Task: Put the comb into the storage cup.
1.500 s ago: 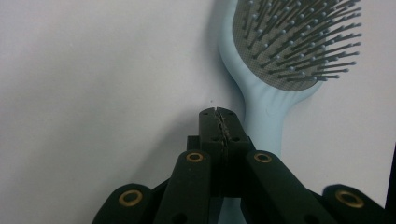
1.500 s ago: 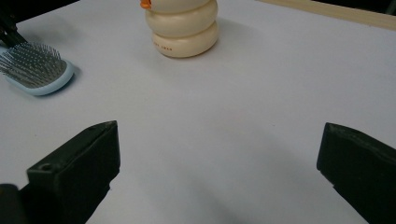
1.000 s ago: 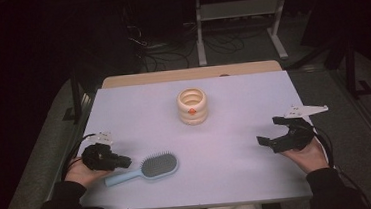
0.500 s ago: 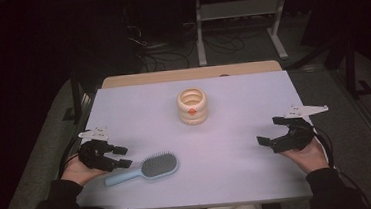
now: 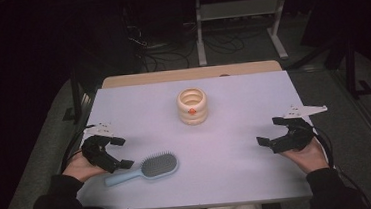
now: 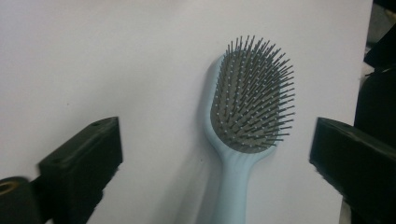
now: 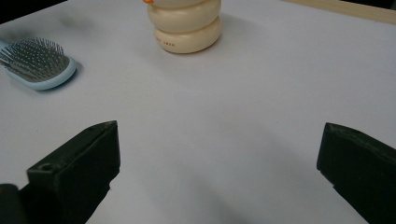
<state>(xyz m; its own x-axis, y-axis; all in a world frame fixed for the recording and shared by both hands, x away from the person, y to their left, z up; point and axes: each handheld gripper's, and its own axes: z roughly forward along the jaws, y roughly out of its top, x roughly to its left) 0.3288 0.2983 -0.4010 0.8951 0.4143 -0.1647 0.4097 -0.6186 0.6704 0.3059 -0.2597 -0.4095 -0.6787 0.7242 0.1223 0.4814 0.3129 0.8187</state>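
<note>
The hairbrush [image 6: 247, 121] handle runs off the bottom edge in the left gripper view (the ringed holder's [image 7: 187, 25] top is cropped in the right one).

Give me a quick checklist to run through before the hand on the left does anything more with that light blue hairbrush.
1. Left gripper jaws open, having just been opening: ok.
2. Light blue plastic hairbrush lies flat on the pale table, bristles up, unheld: ok.
3. Handle points toward the left gripper: ok.
4. Cream ringed pot stands apart from the brush: ok.
5. Right gripper open, holding nothing: ok.
6. What the pot holds: cannot tell.
</note>
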